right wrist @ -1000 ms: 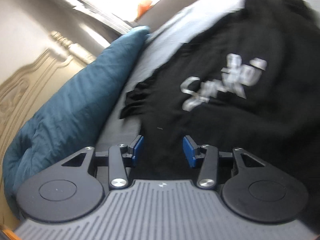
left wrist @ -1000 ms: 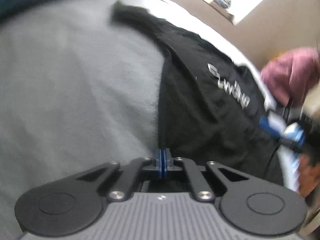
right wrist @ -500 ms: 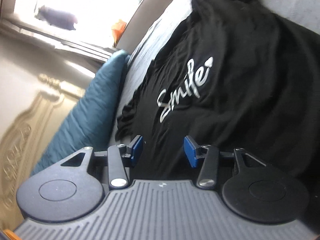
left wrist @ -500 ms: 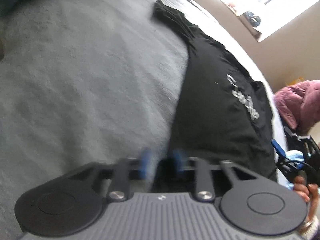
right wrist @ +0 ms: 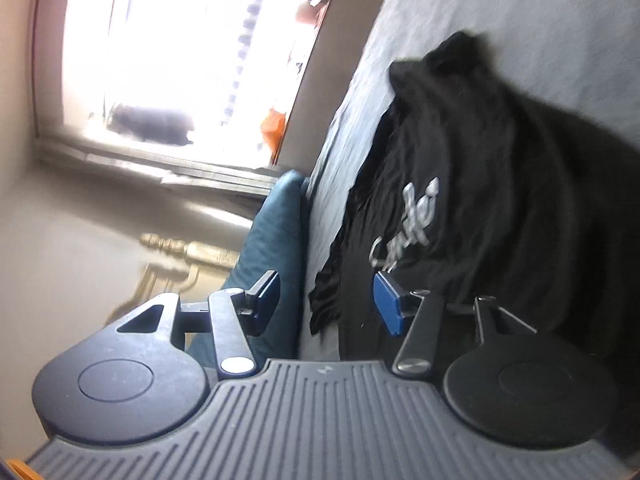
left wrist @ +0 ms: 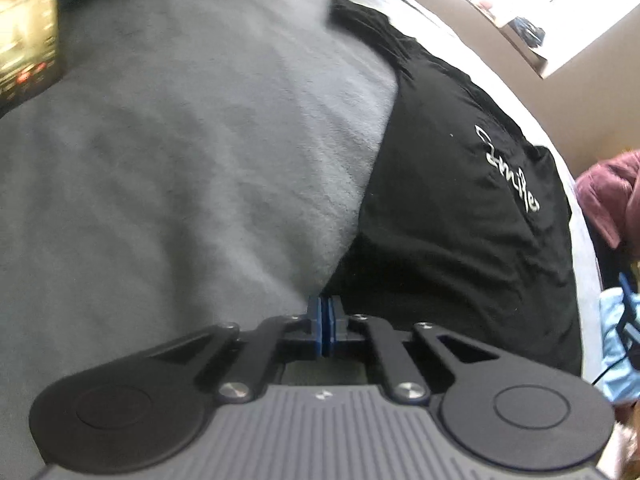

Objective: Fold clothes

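A black T-shirt (left wrist: 460, 216) with white script lettering lies spread on a grey bed cover (left wrist: 180, 168). One sleeve points to the far end. My left gripper (left wrist: 324, 316) is shut, its blue pads pressed together at the shirt's near corner, where the cloth meets the tips. In the right wrist view the same T-shirt (right wrist: 520, 200) lies to the right. My right gripper (right wrist: 328, 300) is wide open above it with nothing between its blue pads (right wrist: 386, 304); a crumpled sleeve shows beyond the gap.
A teal duvet (right wrist: 268, 248) is bunched along the bed's edge by a carved headboard (right wrist: 176, 256) and a bright window (right wrist: 180, 48). A printed box (left wrist: 28, 40) stands at the far left. A maroon garment (left wrist: 608, 196) and light blue cloth (left wrist: 616, 352) lie right.
My left gripper opened half a second ago and is shut again at the shirt's corner. My right gripper opened wider and swung towards the window.
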